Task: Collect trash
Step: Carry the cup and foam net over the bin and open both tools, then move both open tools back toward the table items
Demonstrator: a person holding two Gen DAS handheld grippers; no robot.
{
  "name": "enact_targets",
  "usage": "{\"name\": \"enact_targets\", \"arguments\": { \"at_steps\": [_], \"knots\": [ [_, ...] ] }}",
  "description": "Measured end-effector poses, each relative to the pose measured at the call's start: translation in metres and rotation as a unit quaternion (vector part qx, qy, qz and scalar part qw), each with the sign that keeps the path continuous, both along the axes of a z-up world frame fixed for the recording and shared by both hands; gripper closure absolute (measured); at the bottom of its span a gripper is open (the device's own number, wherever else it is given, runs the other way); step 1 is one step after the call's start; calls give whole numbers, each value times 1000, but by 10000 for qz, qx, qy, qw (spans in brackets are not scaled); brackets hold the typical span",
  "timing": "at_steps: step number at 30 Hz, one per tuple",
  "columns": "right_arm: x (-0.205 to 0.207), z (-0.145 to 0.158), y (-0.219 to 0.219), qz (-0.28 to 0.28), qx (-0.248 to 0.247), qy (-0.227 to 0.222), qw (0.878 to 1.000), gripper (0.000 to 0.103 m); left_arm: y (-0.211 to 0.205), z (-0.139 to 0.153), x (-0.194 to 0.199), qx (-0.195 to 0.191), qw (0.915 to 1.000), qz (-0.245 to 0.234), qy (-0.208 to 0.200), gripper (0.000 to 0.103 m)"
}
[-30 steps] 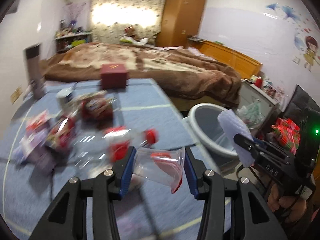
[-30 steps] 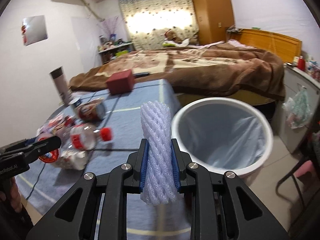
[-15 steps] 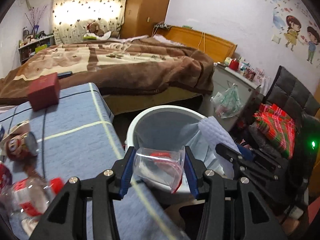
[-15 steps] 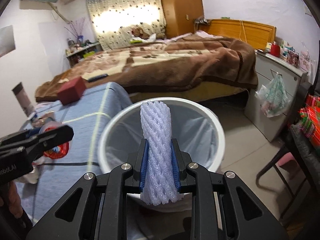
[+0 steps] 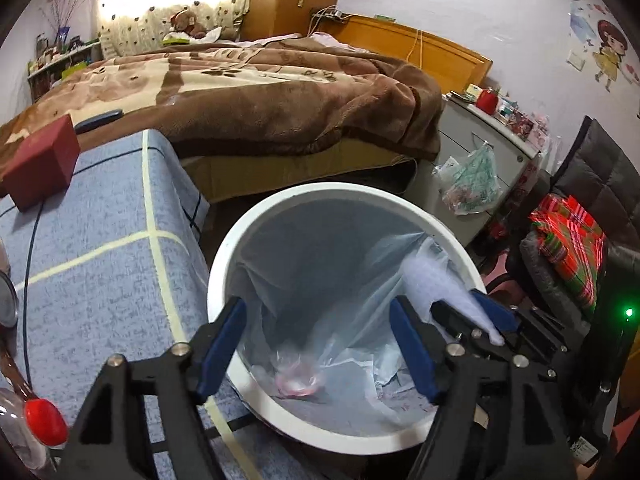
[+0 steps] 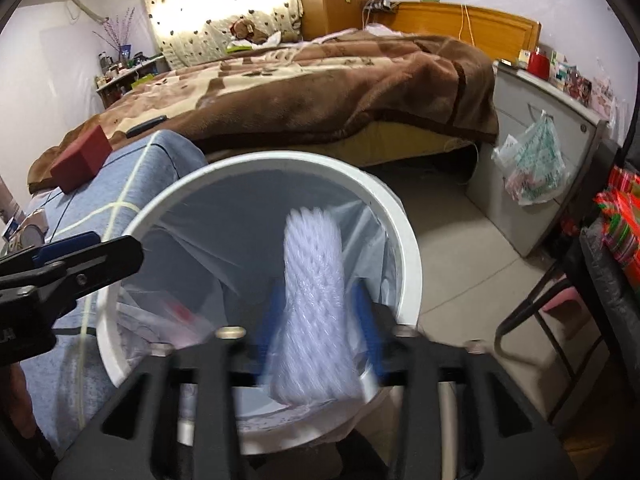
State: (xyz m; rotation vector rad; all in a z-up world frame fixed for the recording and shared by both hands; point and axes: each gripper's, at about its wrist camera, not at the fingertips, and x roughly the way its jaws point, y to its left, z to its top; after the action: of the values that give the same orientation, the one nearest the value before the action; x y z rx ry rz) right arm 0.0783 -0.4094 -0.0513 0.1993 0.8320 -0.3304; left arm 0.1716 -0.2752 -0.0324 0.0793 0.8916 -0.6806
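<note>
Both grippers hang over the white bin [image 5: 224,264] beside the desk [image 5: 100,248] so released trash falls inside. The left gripper [image 5: 320,344] gapes empty, its clear cup [image 5: 298,380] already in the liner; the right gripper [image 6: 316,320] has just been opening, the foam net [image 6: 314,280] loose between its jaws

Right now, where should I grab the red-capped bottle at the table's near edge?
Across the clear body just behind its red cap, coming down from above: the bottle seems to lie on its side on the table, so its width is exposed, though most of it is cut off.
</note>
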Motion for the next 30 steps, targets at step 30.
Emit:
{"name": "enact_targets", "arguments": {
  "at_steps": [30],
  "knots": [
    [-21,46,98,1233,-219,-1025,9868,38,215,60,-82,-116,9833,1481,-1052,23]
  ]
}}
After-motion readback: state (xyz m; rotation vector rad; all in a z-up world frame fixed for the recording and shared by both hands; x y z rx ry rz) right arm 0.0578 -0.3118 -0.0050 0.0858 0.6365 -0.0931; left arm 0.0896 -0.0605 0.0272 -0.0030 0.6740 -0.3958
